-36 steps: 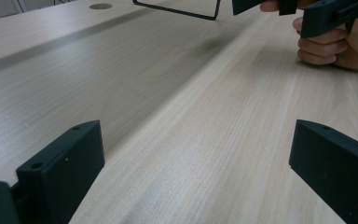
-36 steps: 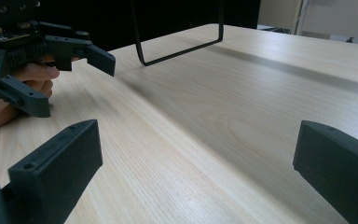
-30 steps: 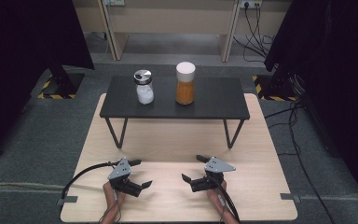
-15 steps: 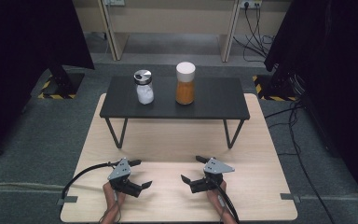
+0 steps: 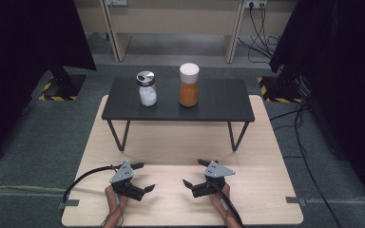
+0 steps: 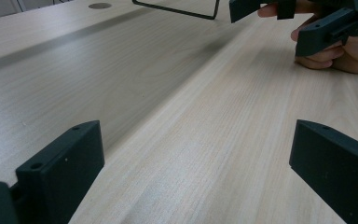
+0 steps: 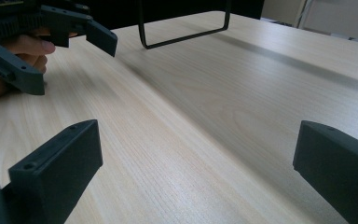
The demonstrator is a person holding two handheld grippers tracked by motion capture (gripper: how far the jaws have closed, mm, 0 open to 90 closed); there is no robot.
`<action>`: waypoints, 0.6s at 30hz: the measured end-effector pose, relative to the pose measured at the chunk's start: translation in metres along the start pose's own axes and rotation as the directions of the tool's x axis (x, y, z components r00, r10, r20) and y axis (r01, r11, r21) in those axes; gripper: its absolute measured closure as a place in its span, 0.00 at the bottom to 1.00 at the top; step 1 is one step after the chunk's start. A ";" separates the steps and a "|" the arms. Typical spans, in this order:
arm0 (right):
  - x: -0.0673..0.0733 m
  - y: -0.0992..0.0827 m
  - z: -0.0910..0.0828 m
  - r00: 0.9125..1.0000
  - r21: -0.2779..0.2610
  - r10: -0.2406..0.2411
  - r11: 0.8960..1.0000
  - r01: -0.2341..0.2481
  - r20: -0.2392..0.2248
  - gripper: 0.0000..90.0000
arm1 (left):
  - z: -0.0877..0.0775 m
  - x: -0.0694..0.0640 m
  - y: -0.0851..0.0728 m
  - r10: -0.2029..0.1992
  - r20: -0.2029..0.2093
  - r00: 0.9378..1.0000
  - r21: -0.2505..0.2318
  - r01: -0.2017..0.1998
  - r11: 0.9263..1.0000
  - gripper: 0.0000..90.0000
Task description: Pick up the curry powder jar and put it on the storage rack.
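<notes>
On the low black table [image 5: 218, 102] a glass jar with a silver lid [image 5: 147, 89] holds something white. To its right stands a taller jar with a white lid [image 5: 189, 85] and orange contents. Both grippers rest near the front of the pale wooden board [image 5: 266, 142], facing each other. My left gripper [image 5: 144, 176] [image 6: 196, 158] is open with only bare wood between its jaws. So is my right gripper [image 5: 193, 172] [image 7: 198, 163]. The left gripper view shows the right gripper [image 6: 326, 23] in a hand, and the right gripper view shows the left gripper [image 7: 37, 32].
The table's wire legs [image 5: 119, 135] [image 7: 186, 28] stand on the board about midway back. Grey carpet surrounds the board. Dark curtains hang at both sides, cables [image 5: 304, 128] trail on the right, and yellow-black striped bases [image 5: 57, 92] sit at the far corners.
</notes>
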State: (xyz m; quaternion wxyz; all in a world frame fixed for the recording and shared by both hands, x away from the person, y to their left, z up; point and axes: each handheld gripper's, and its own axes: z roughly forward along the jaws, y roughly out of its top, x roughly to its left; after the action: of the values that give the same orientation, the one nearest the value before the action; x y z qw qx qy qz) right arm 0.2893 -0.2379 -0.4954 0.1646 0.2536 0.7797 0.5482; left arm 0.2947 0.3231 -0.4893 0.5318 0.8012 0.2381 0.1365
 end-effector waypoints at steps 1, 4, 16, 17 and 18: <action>0.000 0.000 0.000 1.000 0.000 0.000 1.000 0.000 0.000 0.01 | 0.000 0.000 0.000 0.000 0.000 1.000 0.000 0.000 1.000 0.03; 0.001 0.001 0.001 1.000 0.008 -0.005 1.000 0.005 0.002 0.01 | 0.000 0.000 0.000 0.001 0.000 1.000 0.000 -0.001 1.000 0.03; 0.002 0.004 0.002 1.000 0.021 -0.013 1.000 0.013 0.005 0.01 | 0.000 0.000 0.000 0.001 0.001 1.000 -0.001 -0.001 1.000 0.03; 0.002 0.004 0.002 1.000 0.022 -0.014 1.000 0.013 0.006 0.01 | 0.000 0.000 0.000 0.002 0.002 1.000 -0.001 -0.002 1.000 0.03; 0.002 0.004 0.002 1.000 0.022 -0.014 1.000 0.014 0.006 0.01 | 0.000 0.000 0.000 0.002 0.002 1.000 -0.001 -0.002 1.000 0.03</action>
State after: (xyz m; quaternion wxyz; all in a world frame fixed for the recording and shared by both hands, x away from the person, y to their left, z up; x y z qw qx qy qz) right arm 0.2892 -0.2339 -0.4924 0.1679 0.2517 0.7870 0.5378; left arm 0.2944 0.3233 -0.4894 0.5323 0.8012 0.2369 0.1365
